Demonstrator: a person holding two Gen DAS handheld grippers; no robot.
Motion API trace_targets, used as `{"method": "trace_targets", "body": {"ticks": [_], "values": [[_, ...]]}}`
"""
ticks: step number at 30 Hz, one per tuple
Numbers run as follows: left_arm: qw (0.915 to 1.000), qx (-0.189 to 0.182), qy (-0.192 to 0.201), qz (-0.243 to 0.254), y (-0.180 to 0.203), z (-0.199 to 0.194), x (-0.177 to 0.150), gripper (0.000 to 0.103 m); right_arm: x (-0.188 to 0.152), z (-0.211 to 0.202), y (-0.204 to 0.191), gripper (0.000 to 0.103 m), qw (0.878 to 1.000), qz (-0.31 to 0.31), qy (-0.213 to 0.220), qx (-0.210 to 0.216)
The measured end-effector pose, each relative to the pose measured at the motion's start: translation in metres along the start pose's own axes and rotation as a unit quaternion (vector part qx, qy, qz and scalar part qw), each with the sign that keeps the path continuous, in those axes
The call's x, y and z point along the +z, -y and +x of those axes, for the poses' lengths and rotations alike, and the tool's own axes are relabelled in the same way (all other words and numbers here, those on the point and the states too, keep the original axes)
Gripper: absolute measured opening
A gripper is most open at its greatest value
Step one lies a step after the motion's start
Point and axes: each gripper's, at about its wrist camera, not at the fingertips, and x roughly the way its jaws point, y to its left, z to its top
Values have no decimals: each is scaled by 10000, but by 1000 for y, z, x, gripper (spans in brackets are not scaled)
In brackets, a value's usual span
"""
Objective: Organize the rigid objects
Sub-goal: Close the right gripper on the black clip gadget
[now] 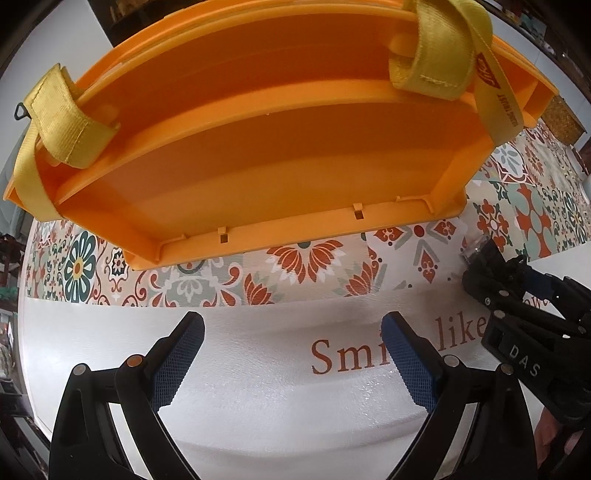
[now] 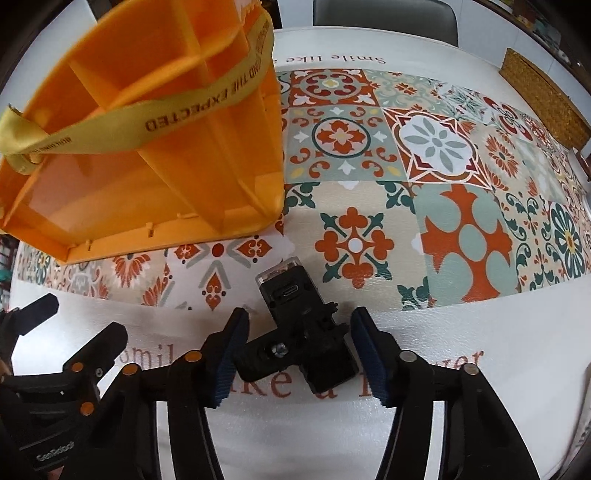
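Note:
An orange plastic organizer box [image 1: 258, 147] with inner dividers and a yellow ribbon strap [image 1: 428, 55] stands on the table ahead of my left gripper [image 1: 291, 354], which is open and empty, a short way in front of the box. The box also shows in the right wrist view [image 2: 147, 155] at upper left. A black rigid device [image 2: 306, 332] with a USB-C port and clear end lies on the table between the fingers of my right gripper [image 2: 295, 354]. The jaws are open around it, not closed on it. The device shows partly in the left wrist view [image 1: 480, 254].
The table carries a patterned tile-print mat [image 2: 443, 184] with white borders and red lettering. A woven basket [image 2: 543, 96] sits at the far right edge. A dark chair back [image 2: 384, 14] stands beyond the table. The left gripper's body [image 2: 55, 387] is at lower left.

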Motion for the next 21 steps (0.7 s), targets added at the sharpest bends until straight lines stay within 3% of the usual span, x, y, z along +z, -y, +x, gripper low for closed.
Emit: {"method": "trace_targets", "body": {"ticks": [4, 8, 21], "values": [[10000, -17, -7, -30, -1, 2, 1, 98, 3, 1, -1, 41, 9999, -13, 68, -123], [10000, -34, 23, -52, -4, 2, 0, 98, 5, 2, 0, 34, 10000, -55, 22, -79], [9998, -6, 189, -112, -20, -13, -4, 98, -16, -30, -19, 31, 9999, -121, 38, 109]]}}
